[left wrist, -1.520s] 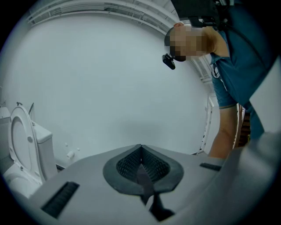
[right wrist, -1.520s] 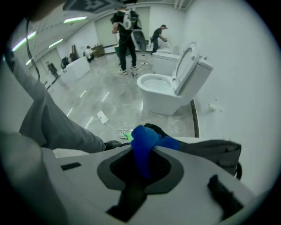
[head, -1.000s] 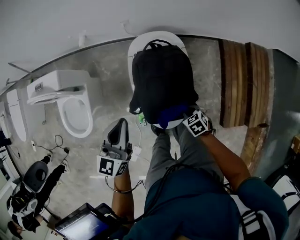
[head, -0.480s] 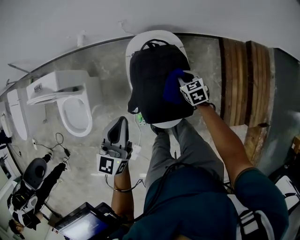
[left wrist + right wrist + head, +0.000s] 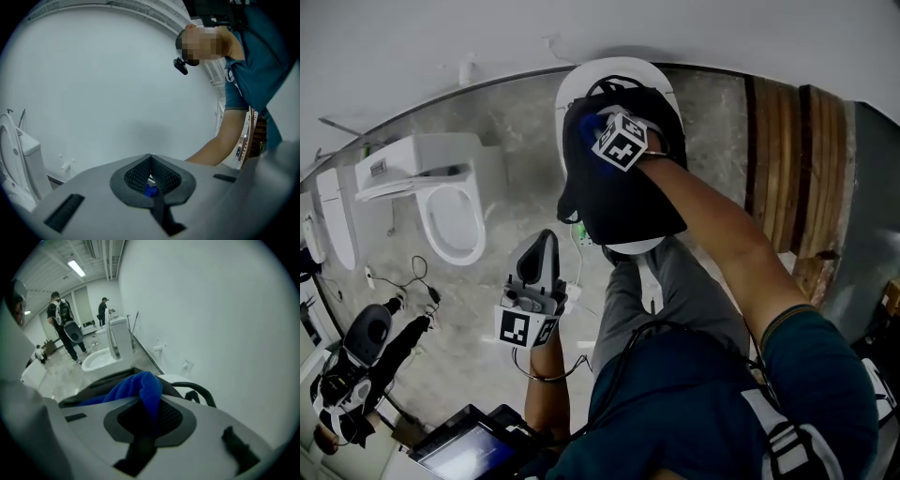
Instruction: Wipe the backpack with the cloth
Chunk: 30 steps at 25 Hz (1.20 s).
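A black backpack [image 5: 623, 202] lies on a closed white toilet lid [image 5: 581, 80] against the wall. My right gripper [image 5: 592, 124] is at the backpack's top end near its carry handle, shut on a blue cloth [image 5: 581, 114] pressed to the fabric. In the right gripper view the cloth [image 5: 140, 386] bunches out of the shut jaws, above the dark backpack [image 5: 101, 383] and its handle loop [image 5: 199, 391]. My left gripper [image 5: 542, 244] hangs low and left of the backpack, away from it, with its jaws shut [image 5: 151, 161] and aimed at the white wall.
A second white toilet [image 5: 441, 202] stands to the left with its seat open. Wooden planks [image 5: 792, 159] lie at the right. Cables and a plug [image 5: 578, 251] trail on the stone floor. A tablet screen [image 5: 464, 450] sits bottom left. Two people [image 5: 63, 319] stand far off.
My right gripper has swept the blue cloth from the backpack's near bottom edge up over its face to the top end. The left gripper has stayed put.
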### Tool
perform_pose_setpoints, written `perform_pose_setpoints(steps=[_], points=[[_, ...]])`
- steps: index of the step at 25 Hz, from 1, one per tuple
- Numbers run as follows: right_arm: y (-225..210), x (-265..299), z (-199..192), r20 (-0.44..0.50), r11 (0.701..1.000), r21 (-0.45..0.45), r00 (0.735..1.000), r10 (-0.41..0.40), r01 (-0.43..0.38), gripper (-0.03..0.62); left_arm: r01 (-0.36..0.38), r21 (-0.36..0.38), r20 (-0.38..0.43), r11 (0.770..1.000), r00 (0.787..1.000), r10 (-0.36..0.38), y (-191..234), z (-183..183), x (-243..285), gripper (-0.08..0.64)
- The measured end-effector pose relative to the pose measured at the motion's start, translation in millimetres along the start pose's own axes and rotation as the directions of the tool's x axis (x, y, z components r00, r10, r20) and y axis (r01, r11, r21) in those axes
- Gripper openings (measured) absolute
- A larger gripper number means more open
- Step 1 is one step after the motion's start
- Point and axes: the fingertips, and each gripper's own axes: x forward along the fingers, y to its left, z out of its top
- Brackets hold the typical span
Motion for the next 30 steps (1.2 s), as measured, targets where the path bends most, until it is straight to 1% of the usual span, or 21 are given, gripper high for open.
perform_pose_setpoints(steps=[2,3,4,6,9,12,15,17,19,22,23,26,27,28,29,30], points=[[-22,-7,-24,-0.065,0.998,-0.007,0.996,-0.068,0.068,0.051,-0.006,0.006,-0.003,1.0,1.0,0.006,1,2,0,0.005],[-34,-15,-39,-0.092,0.995,0.01,0.991,-0.101,0.102,0.051,-0.006,0.009,-0.001,1.0,1.0,0.006,1,4,0,0.005],[-44,-25,-53,-0.105,0.991,0.038,0.986,-0.127,0.131,0.051,-0.005,0.012,0.002,1.0,1.0,0.005,1,6,0,0.005],[-54,-54,-79,-0.104,0.979,0.107,0.981,-0.162,0.173,0.051,0.0,0.017,0.01,1.0,1.0,0.0,0,11,-1,0.005],[-40,-98,-119,-0.081,0.951,0.241,0.98,-0.18,0.194,0.051,0.009,0.027,0.015,1.0,1.0,-0.009,-2,19,0,0.004],[0,-126,-151,-0.03,0.915,0.369,0.986,-0.166,0.165,0.051,0.027,0.039,0.011,0.999,1.0,-0.027,-7,26,1,0.005],[50,-139,-177,0.003,0.862,0.495,0.991,-0.132,0.113,0.051,0.054,0.055,0.008,0.997,0.998,-0.055,-16,35,2,0.005],[79,-141,-195,0.002,0.827,0.555,0.994,-0.113,0.093,0.051,0.076,0.064,0.012,0.995,0.997,-0.077,-25,44,0,0.005],[105,-139,-214,-0.017,0.803,0.589,0.996,-0.093,0.085,0.051,0.098,0.076,0.018,0.992,0.995,-0.1,-34,53,-3,0.005],[141,-132,-243,-0.07,0.789,0.611,0.997,-0.033,0.068,0.051,0.129,0.105,0.019,0.986,0.991,-0.131,-47,64,-10,0.004],[152,-130,-252,-0.09,0.775,0.63,0.996,0.001,0.056,0.052,0.14,0.113,0.021,0.984,0.99,-0.143,-50,68,-14,0.005],[179,-134,-277,-0.152,0.703,0.711,0.983,0.102,0.037,0.052,0.167,0.132,0.031,0.977,0.984,-0.173,-63,79,-29,0.005],[183,-137,-283,-0.163,0.682,0.73,0.98,0.114,0.043,0.051,0.174,0.139,0.033,0.975,0.983,-0.181,-68,81,-36,0.005],[184,-142,-285,-0.162,0.665,0.745,0.981,0.108,0.05,0.051,0.181,0.147,0.036,0.972,0.981,-0.188,-73,83,-43,0.004],[182,-149,-281,-0.145,0.653,0.755,0.986,0.089,0.052,0.051,0.188,0.154,0.041,0.97,0.98,-0.196,-77,85,-50,0.005],[180,-158,-272,-0.114,0.647,0.761,0.992,0.062,0.047,0.051,0.193,0.161,0.045,0.968,0.978,-0.203,-81,88,-58,0.005]])
